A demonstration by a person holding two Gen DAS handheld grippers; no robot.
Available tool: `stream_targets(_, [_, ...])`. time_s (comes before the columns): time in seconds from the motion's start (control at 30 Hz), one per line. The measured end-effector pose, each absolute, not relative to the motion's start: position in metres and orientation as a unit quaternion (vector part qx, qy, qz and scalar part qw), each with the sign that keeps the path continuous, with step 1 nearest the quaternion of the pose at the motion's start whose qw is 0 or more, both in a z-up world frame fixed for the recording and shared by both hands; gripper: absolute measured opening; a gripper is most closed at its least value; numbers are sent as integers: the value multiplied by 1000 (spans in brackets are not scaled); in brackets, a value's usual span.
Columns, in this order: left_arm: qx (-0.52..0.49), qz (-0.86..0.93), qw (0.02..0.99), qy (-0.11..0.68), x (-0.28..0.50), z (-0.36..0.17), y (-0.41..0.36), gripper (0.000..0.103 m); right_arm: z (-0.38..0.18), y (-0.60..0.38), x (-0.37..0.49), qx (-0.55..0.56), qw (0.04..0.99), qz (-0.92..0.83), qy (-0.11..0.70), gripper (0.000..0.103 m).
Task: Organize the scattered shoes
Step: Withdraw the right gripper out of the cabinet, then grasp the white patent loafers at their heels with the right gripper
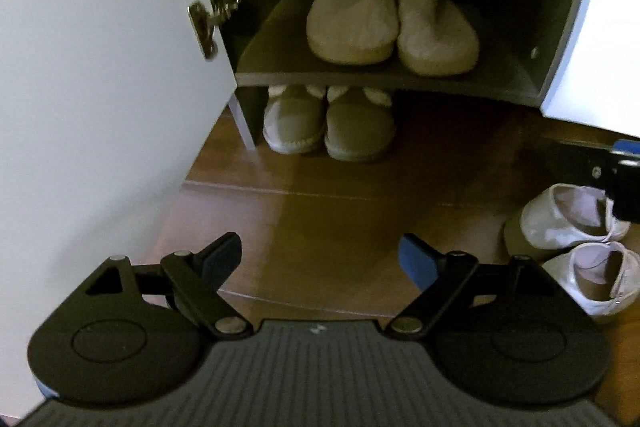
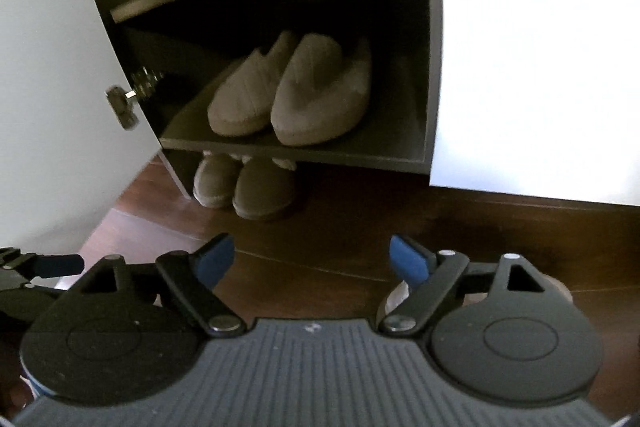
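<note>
Both my left gripper and right gripper gape empty before the cabinet; beige slippers sit on its lowest shelf.

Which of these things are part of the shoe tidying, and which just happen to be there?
Part of the job:
- white shoes loose on the floor
- beige slippers on the cabinet shelf
- grey slippers under the cabinet

Just there:
- cabinet door
- door hinge
- wooden floor

Both wrist views tilted down, near open cabinet; share slipper shelf, perhaps floor.
</note>
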State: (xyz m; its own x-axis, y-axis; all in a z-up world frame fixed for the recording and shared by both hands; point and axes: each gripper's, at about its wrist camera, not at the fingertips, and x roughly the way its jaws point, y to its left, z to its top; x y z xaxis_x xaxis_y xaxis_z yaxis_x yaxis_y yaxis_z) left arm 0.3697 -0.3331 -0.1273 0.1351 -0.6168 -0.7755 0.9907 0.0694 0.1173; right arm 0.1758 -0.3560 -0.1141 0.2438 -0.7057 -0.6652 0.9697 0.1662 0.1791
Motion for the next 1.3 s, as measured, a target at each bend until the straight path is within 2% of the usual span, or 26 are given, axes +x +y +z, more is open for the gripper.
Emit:
stream_targets(0.13, [327,-599,679,270,367,-111,-325,92,-100,-348,171,289,732,-579,212,84])
stream_targets(0.43, [318,-600,684,267,366,-93,-327,92,-83,-341,165,278,738,-584,195,85])
stream_targets(0.7, [333,-604,673,265,357,-97,-330,92,-81,-341,165,273,739,-584,196,86])
stream_targets(0.87, [339,-611,663,270,352,-101,-329,92,-77,-342,152,278,748,-579,167,86])
stream_targets(0.97, [347,-621,644,283,347,-109,-330,95,-67,-346,131,251,763,-576,154,89])
stream_targets(1.07, [365,-629,623,288,339,-122,-331,96,-67,-351,107,215,771,-572,180,94])
stream_targets(1.2, [389,-633,603,290,330,-138,-334,96,-99,-356,82,162,765,-555,283,94])
stream_targets(1.3, [405,-632,592,293,324,-149,-338,96,-143,-360,74,139,781,-479,375,88])
